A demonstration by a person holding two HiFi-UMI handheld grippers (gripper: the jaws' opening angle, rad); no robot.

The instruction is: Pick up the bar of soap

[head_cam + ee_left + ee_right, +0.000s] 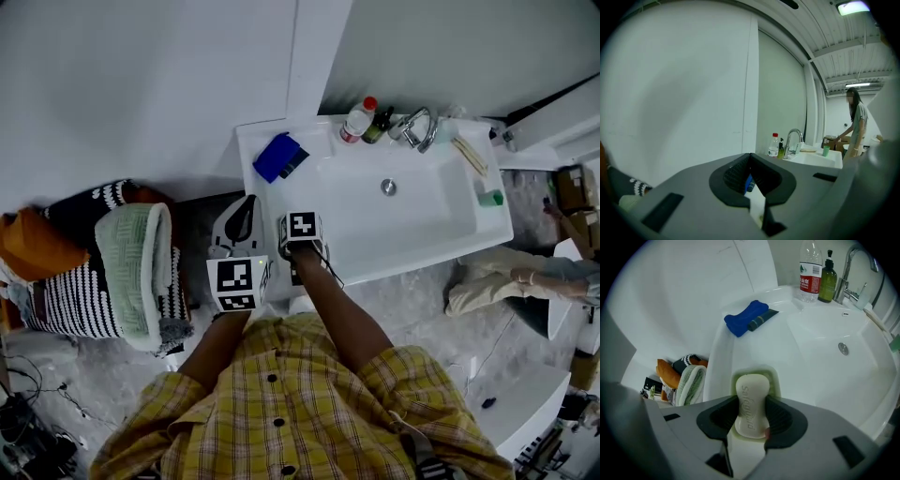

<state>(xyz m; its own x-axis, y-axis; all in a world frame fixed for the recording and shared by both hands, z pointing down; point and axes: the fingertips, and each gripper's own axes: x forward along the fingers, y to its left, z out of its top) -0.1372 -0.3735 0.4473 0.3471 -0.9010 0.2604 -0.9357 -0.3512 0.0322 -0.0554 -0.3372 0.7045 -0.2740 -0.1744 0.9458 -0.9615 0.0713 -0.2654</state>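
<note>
A cream bar of soap (751,399) lies on a pale green soap dish (775,380) at the front left rim of the white sink (820,357). In the right gripper view my right gripper (751,404) is shut on the soap, one dark pad pressing each long side. Seen from the head, its marker cube (302,226) hangs over the sink's front left corner and hides the soap. My left gripper (244,216) hovers just left of the sink over the floor. Its jaws (750,158) are shut with nothing between them.
A blue sponge (745,317) rests on the back left rim. A clear bottle (810,270), a green pump bottle (828,275) and the faucet (848,268) stand behind the basin. Folded textiles (112,258) are piled on the floor to the left. A person (855,122) stands far off.
</note>
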